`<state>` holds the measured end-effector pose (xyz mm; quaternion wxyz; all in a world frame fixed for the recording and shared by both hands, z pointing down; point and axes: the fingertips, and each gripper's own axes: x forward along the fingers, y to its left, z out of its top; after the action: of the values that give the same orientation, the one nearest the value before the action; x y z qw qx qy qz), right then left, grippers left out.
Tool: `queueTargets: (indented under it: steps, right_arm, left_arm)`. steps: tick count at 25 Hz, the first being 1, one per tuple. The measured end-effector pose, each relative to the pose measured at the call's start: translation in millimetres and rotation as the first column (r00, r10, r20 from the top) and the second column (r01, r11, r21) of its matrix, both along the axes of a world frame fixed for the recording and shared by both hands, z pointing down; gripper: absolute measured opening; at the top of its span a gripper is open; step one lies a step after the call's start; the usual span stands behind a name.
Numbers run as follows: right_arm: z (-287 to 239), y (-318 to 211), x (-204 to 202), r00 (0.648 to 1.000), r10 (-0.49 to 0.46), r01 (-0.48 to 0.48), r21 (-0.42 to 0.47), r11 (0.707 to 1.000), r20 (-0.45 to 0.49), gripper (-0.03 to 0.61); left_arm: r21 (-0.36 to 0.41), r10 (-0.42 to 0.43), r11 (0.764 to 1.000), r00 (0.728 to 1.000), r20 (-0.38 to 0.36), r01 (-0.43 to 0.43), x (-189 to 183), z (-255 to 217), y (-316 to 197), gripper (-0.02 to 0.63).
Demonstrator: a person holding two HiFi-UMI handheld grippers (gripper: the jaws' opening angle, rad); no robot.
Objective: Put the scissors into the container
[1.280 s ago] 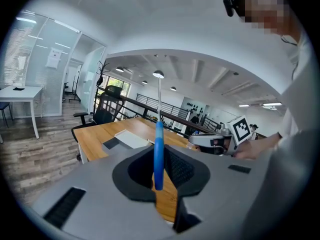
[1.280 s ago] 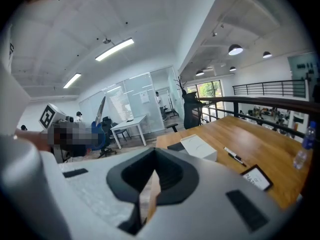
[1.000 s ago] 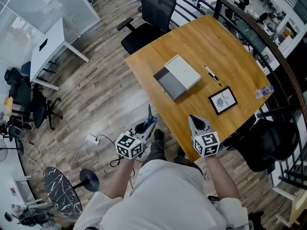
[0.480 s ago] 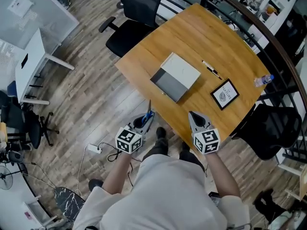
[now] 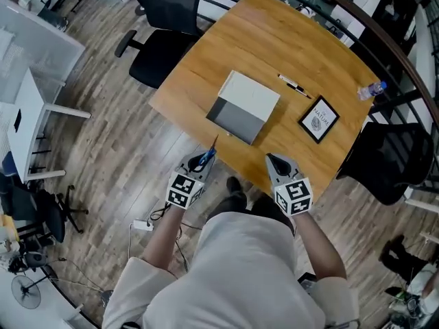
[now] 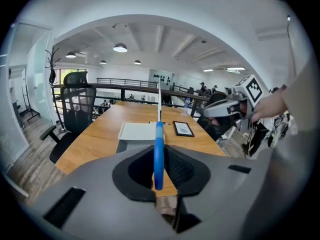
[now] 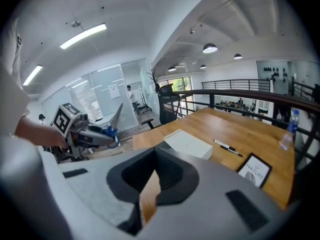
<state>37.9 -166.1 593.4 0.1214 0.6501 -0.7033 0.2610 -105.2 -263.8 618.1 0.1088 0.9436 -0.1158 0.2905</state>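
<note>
The scissors (image 5: 208, 157) have blue handles and a closed blade pointing up toward the table. My left gripper (image 5: 204, 162) is shut on the handles, just off the near edge of the wooden table (image 5: 288, 53). In the left gripper view the blue handle (image 6: 158, 151) stands edge-on between the jaws. The container (image 5: 243, 107) is a white box with a grey side, a short way beyond the blade tip. My right gripper (image 5: 276, 162) is shut and holds nothing, over the table's near edge. In the right gripper view the container (image 7: 189, 143) lies ahead and the scissors (image 7: 114, 119) show at the left.
A pen (image 5: 293, 86), a framed picture (image 5: 318, 120) and a water bottle (image 5: 371, 89) lie on the table right of the container. Black office chairs stand at the far side (image 5: 161, 19) and the right (image 5: 384, 163). A dark railing curves behind the table.
Both grippers have come closer to the table's near edge. The left one has moved further, rolled, and still carries the scissors. The right gripper now reaches over the edge.
</note>
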Motion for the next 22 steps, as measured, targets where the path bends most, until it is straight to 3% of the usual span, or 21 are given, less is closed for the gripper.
queueTargets:
  steps: [11,17,22]
  right_arm:
    - [33,-14,28,0.999,0.031,-0.029,-0.04,0.999,0.036,0.002]
    - [47,-31,33,0.998,0.008,-0.004,-0.056,0.998,0.067,0.002]
    - [63,-38,40,0.994,0.021,-0.014,-0.072,0.997,0.104,0.002]
  left_arm:
    - [0.101,0.17,0.977,0.971,0.17,-0.189,55,52,-31,0.038]
    - [0.14,0.252,0.942,0.916,0.312,-0.306,71,84,-44,0.038]
    - [0.127,0.326,0.905,0.854,0.405,-0.405,89,115,-54,0.038]
